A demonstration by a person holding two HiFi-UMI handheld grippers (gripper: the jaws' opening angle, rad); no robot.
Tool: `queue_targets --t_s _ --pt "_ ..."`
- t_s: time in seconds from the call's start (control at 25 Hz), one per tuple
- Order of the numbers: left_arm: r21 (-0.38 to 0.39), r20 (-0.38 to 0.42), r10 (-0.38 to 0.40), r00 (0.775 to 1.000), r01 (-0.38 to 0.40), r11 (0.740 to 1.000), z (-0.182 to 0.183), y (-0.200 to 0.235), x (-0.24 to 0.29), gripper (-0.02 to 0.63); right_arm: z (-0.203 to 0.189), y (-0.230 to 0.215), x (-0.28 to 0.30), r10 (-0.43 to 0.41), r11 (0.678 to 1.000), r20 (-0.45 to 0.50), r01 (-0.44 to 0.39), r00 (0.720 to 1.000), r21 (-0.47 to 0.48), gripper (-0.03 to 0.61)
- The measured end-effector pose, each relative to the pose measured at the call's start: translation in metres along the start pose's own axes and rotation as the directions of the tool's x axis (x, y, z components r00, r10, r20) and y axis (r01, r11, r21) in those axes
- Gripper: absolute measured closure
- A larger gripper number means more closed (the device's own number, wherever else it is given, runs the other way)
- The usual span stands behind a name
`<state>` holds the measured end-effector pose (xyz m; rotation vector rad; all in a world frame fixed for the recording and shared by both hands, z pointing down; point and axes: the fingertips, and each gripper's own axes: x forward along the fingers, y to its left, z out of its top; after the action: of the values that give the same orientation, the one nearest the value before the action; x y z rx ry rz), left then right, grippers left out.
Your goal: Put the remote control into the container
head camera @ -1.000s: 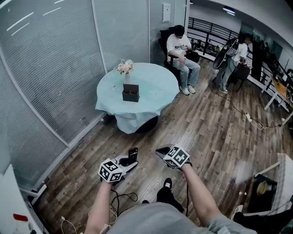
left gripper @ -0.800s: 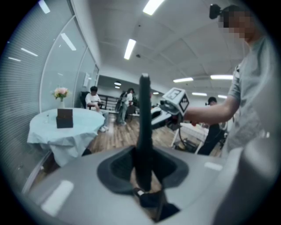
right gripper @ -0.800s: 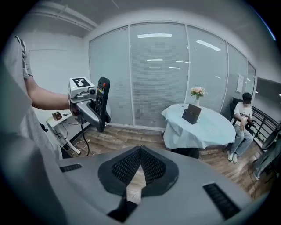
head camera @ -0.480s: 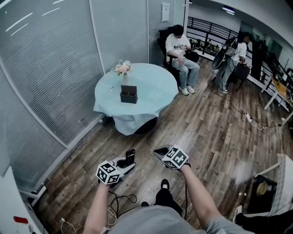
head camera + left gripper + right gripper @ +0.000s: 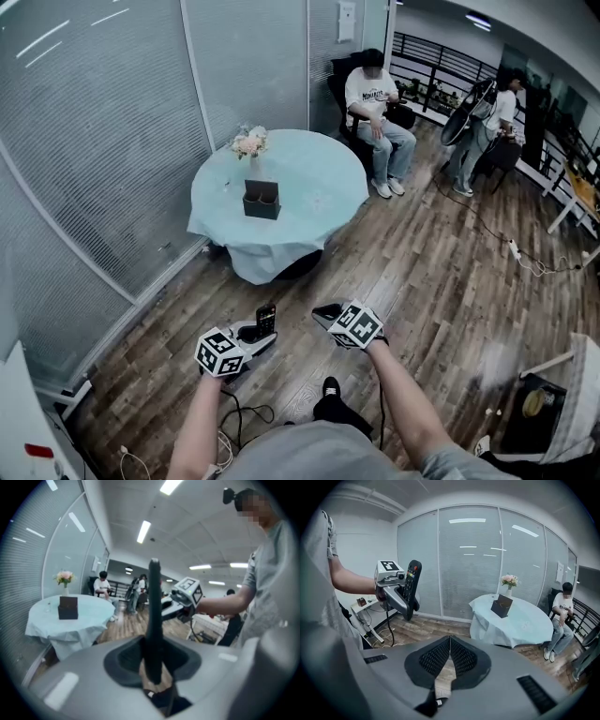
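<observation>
My left gripper [image 5: 258, 335] is shut on a black remote control [image 5: 266, 319], which stands upright between the jaws; in the left gripper view the remote control [image 5: 153, 620] rises edge-on from the pads. The right gripper view shows the same remote control [image 5: 411, 582] with coloured buttons, held high. My right gripper [image 5: 324, 316] is shut with nothing in it; its pads [image 5: 450, 656] meet. The dark box-shaped container [image 5: 262, 200] sits on the round table [image 5: 319, 192] far ahead, seen also as a container [image 5: 68, 608] and a container [image 5: 502, 605].
A vase of flowers [image 5: 249, 143] stands behind the container on the pale blue tablecloth. A seated person [image 5: 380, 117] and a standing person [image 5: 487, 127] are beyond the table. Glass partition walls [image 5: 103, 141] run along the left. Cables [image 5: 239, 412] lie on the wood floor.
The table and container have shifted slightly in the head view as the camera moved. Both grippers keep their grip and place in front of the body.
</observation>
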<state>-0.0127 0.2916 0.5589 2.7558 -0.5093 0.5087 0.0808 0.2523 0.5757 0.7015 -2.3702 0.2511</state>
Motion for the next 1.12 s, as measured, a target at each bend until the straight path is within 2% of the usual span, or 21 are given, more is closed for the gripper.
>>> queue_targets --t_s 0.2,0.4,0.72,1.12 --pt "-0.006 0.002 0.019 1.000 -0.019 1.000 0.019 0.020 0.023 0.524 0.009 -0.035 0.001 0.024 1.000 0.001 -0.024 1.000 -0.015 0.560" --pt "-0.051 0.069 0.018 0.997 -0.015 0.999 0.044 0.033 0.040 0.524 0.013 -0.064 0.000 0.030 0.999 0.004 -0.030 1.000 -0.030 0.560" --pt "-0.092 0.122 0.049 0.991 -0.037 0.995 0.071 0.051 0.050 0.523 0.025 -0.092 -0.004 0.028 0.998 0.024 -0.027 0.999 -0.052 0.560" --pt "-0.135 0.131 0.088 0.987 -0.070 0.988 0.082 0.065 0.074 0.523 0.023 -0.113 0.001 0.064 0.995 0.022 -0.062 0.998 -0.083 0.560"
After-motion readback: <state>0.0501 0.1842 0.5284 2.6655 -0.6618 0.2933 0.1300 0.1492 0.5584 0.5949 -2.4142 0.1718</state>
